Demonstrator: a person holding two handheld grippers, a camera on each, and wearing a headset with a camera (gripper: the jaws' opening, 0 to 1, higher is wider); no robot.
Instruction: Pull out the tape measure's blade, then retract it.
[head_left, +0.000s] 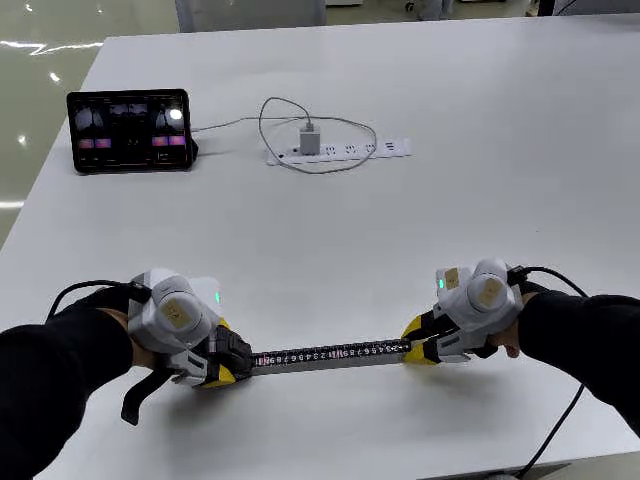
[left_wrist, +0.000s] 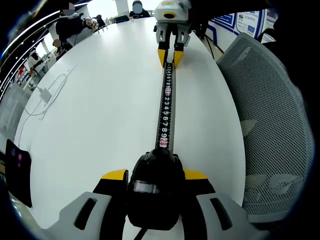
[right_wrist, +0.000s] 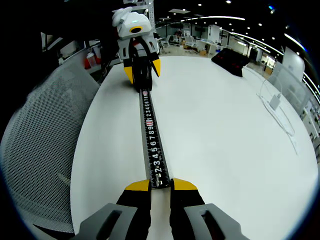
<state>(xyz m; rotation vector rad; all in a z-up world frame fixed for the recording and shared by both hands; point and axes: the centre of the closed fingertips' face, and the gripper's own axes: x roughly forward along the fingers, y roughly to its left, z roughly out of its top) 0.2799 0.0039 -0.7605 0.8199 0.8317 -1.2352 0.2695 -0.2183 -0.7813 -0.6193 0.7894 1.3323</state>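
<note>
Tape measure (left_wrist: 154, 197): black case clamped betw. left tongs (left_wrist: 154, 174), low over white counter (head_left: 420, 230) nr front edge. Blade (head_left: 330, 354) pulled out, running straight along counter to right tongs (right_wrist: 160, 185), which pinch its tip. Bkgd: tablet (head_left: 130, 130), power strip (head_left: 345, 150) w/ charger, far side.

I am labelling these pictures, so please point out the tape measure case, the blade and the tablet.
tape measure case (left_wrist: 152, 186), left gripper view, black body between the jaws.
blade (right_wrist: 151, 145), right gripper view, numbered face, midway along.
tablet (head_left: 130, 130), head view, middle of its screen.
</note>
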